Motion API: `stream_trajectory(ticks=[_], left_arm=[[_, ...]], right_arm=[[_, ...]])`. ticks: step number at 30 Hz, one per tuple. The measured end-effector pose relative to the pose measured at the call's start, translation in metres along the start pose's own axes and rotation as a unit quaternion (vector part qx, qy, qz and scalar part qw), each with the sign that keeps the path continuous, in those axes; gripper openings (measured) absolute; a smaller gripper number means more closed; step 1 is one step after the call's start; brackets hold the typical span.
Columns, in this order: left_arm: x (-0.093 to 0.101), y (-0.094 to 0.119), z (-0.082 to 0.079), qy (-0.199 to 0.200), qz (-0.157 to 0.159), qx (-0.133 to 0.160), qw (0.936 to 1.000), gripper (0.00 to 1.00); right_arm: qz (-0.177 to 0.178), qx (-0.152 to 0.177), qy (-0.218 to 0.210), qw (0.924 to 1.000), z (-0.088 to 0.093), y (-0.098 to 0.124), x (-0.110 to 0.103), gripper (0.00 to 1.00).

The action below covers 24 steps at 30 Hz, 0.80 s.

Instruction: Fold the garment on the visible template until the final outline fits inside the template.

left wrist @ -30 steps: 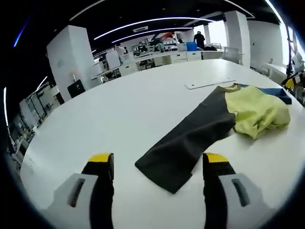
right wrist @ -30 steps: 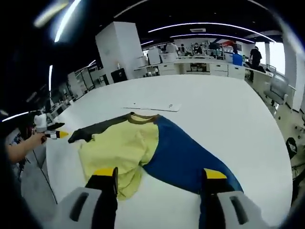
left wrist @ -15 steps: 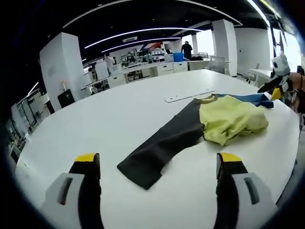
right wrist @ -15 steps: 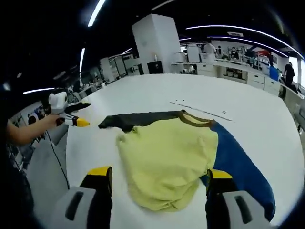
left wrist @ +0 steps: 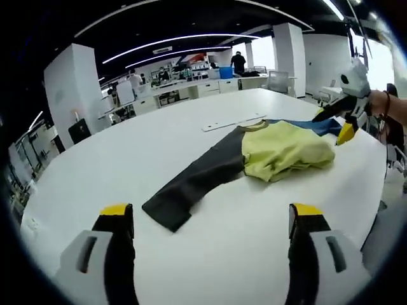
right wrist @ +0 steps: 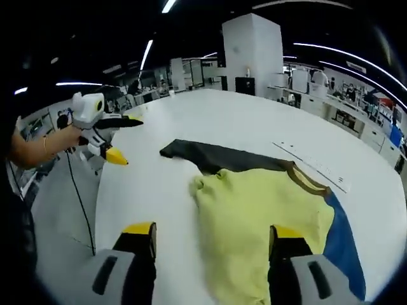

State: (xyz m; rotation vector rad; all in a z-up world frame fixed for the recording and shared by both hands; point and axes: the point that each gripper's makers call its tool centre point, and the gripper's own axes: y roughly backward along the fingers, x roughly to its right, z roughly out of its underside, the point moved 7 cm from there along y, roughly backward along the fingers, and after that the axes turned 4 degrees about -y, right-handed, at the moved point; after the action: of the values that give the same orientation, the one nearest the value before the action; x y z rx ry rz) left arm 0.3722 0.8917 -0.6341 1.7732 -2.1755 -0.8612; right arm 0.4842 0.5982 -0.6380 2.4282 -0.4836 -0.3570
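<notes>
Jaws of left gripper (left wrist: 206, 219) spread wide, nothing betw. them, hovering above bare white table (left wrist: 127, 159) just short of dark sleeve (left wrist: 191, 184). Jaws of right gripper (right wrist: 208, 238) likewise wide apart, empty, poised over yellow body (right wrist: 267, 210) of garment. Garment = long-sleeve shirt (left wrist: 254, 155), lying on table toward its right side in left gripper view: yellow torso rumpled and bunched, dark grey sleeve stretched out flat toward left gripper, blue sleeve (right wrist: 340, 244) running off far side, toward right gripper in left gripper view. Brownish collar (right wrist: 305, 181) seen at neck in right gripper view. Thin flat white strip (left wrist: 232, 122) lying on table just beyond collar, apart from shirt; template outline itself couldn't be made out. Right gripper also seen in left gripper view at far right, yellow tip down near blue sleeve, held by a hand (left wrist: 385, 105). Left gripper seen in right gripper view at left edge of table, off the cloth, held by a hand (right wrist: 67, 136). Office desks (left wrist: 210, 86), white pillars and ceiling light strips in bkgd.
</notes>
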Motion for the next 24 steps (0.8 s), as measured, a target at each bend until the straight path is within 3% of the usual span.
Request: stream_trajectory(ticks=[5, 15, 20, 24], left_arm=[[0.013, 0.001, 0.006, 0.017, 0.012, 0.004, 0.9998, 0.99], [0.034, 0.011, 0.012, 0.007, 0.023, -0.004, 0.9997, 0.96], [0.042, 0.015, 0.013, 0.000, 0.032, -0.006, 0.9995, 0.95], [0.049, 0.016, 0.013, 0.001, 0.039, -0.004, 0.9992, 0.95]], right_arm=[[-0.015, -0.003, 0.009, 0.9998, -0.004, -0.013, -0.009, 0.60], [-0.026, -0.026, 0.046, 0.9983, -0.002, -0.044, -0.019, 0.40], [0.001, -0.068, 0.079, 0.9945, 0.009, -0.059, -0.011, 0.37], [0.021, -0.076, 0.077, 0.9939, 0.013, -0.068, -0.008, 0.36]])
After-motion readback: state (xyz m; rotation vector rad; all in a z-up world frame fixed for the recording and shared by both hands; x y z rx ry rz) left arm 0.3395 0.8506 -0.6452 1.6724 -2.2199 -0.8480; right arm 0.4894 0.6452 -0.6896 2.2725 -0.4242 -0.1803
